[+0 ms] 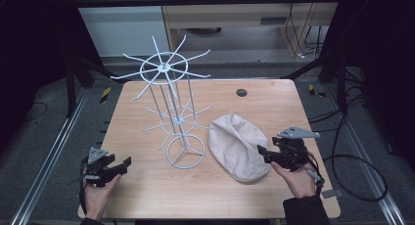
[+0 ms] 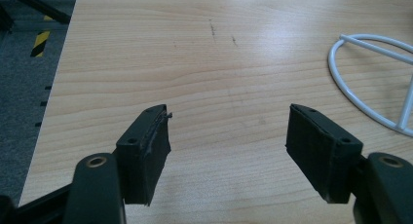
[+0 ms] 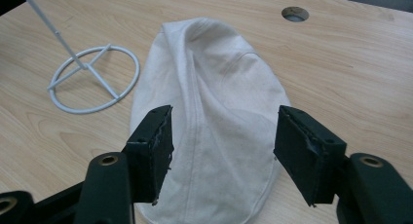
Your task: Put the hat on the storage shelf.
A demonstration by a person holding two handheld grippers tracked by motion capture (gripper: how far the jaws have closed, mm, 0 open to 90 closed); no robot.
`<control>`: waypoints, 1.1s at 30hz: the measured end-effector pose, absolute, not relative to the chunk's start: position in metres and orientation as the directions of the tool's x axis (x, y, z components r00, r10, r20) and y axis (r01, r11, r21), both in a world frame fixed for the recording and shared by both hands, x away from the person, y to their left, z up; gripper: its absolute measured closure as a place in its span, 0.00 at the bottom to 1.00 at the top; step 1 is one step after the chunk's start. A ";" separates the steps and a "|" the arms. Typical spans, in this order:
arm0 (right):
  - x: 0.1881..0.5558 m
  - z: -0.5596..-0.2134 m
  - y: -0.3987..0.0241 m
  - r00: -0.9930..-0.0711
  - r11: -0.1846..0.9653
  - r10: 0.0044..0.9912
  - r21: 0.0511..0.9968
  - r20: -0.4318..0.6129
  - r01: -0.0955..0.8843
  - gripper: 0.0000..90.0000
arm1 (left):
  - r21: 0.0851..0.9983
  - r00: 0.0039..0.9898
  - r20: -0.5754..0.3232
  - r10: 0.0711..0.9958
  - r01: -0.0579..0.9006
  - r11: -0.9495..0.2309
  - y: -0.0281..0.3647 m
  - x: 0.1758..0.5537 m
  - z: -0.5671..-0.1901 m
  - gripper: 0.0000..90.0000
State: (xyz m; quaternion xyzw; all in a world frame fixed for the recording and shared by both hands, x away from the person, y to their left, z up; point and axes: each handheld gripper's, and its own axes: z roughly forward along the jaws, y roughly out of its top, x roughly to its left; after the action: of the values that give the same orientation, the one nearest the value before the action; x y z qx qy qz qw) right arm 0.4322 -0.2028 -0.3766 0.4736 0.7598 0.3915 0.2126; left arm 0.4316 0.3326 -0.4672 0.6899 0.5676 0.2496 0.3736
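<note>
Cap [image 3: 214,117] lies flat on the bench [image 1: 147,186] just right of the rack [image 1: 173,112], framed by the right gripper [image 3: 221,151], whose jaws stand wide and hold nothing. A shallow bite could pinch one loose fold and let it slip. The left gripper [image 2: 229,151] is open and empty near the rack's base, which a careless swing could tip

Cap [image 1: 238,146] right of wire rack [image 1: 172,112]

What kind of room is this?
Probably a lab or workshop: a wooden table fenced by floor rails, loose cables, and a white wire rack beside a cream cap.
</note>
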 end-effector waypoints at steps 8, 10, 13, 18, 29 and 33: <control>0.443 -0.366 -0.186 -0.485 0.284 0.874 0.787 0.022 0.548 0.43 | 0.797 0.233 -0.078 0.969 0.599 -0.079 0.332 0.432 -0.468 0.35; 0.447 -0.364 -0.182 -0.491 0.294 0.871 0.784 0.016 0.546 0.44 | 0.796 0.235 -0.078 0.969 0.600 -0.081 0.332 0.432 -0.468 0.35; 0.453 -0.363 -0.176 -0.500 0.318 0.866 0.772 0.000 0.550 0.44 | 0.796 0.235 -0.078 0.969 0.600 -0.081 0.332 0.432 -0.468 0.35; 0.462 -0.365 -0.167 -0.520 0.353 0.854 0.750 -0.014 0.559 0.44 | 0.794 0.237 -0.077 0.968 0.602 -0.085 0.331 0.432 -0.469 0.35; 0.480 -0.370 -0.154 -0.545 0.402 0.838 0.701 -0.022 0.590 0.48 | 0.792 0.237 -0.072 0.969 0.604 -0.089 0.331 0.433 -0.469 0.35; 0.484 -0.373 -0.151 -0.547 0.410 0.837 0.690 -0.023 0.597 0.49 | 0.792 0.241 -0.069 0.968 0.604 -0.094 0.331 0.433 -0.469 0.35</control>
State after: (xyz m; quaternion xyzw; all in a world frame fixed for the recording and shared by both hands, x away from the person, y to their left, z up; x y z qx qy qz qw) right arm 0.4840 -0.1509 -0.3726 0.4377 0.8187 0.3217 0.1862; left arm 0.4330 0.3306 -0.4688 0.6969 0.5638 0.2477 0.3675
